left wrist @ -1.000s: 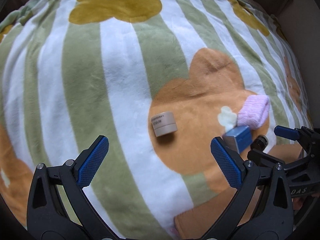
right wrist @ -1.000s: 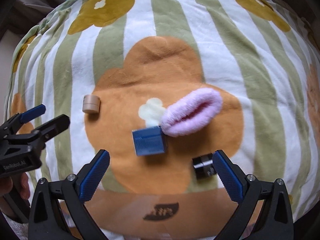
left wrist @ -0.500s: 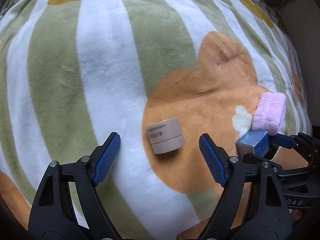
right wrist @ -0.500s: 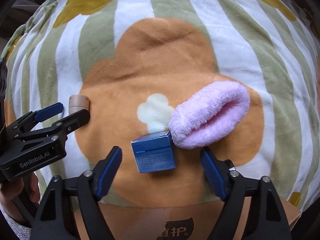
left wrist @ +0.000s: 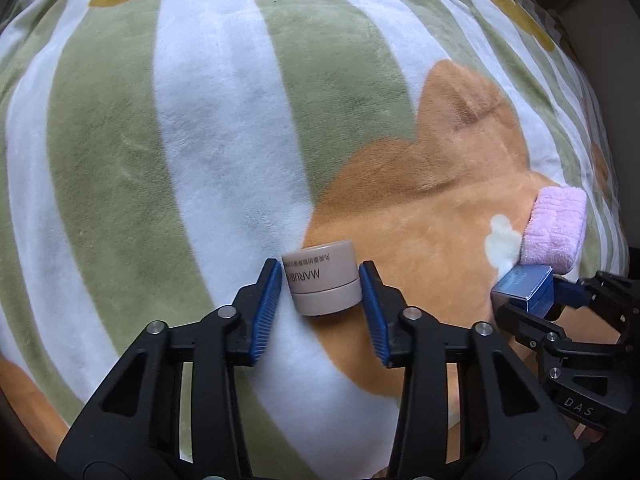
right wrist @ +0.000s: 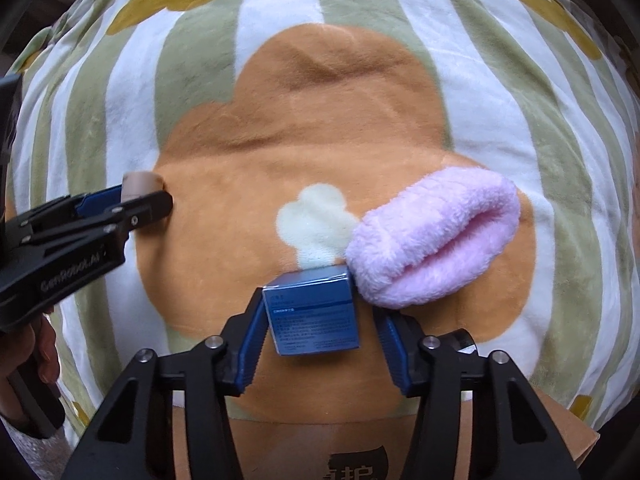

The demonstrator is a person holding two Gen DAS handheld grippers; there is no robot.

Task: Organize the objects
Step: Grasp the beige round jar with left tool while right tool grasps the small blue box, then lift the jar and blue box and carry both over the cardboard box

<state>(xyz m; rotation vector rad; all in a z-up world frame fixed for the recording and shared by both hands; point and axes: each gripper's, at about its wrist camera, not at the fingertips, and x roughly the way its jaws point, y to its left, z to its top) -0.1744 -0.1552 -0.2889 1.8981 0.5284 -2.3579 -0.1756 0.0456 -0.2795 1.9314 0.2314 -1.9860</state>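
Blue pads of the left gripper (left wrist: 320, 304) sit against both sides of the beige jar (left wrist: 322, 278) — narrowed onto it, the jar resting on the striped floral blanket (left wrist: 224, 140). The right gripper (right wrist: 316, 328) brackets the blue box (right wrist: 314, 314); its left pad touches, its right pad stands slightly clear. A pink fluffy cloth (right wrist: 434, 236) lies touching the box's far right corner.
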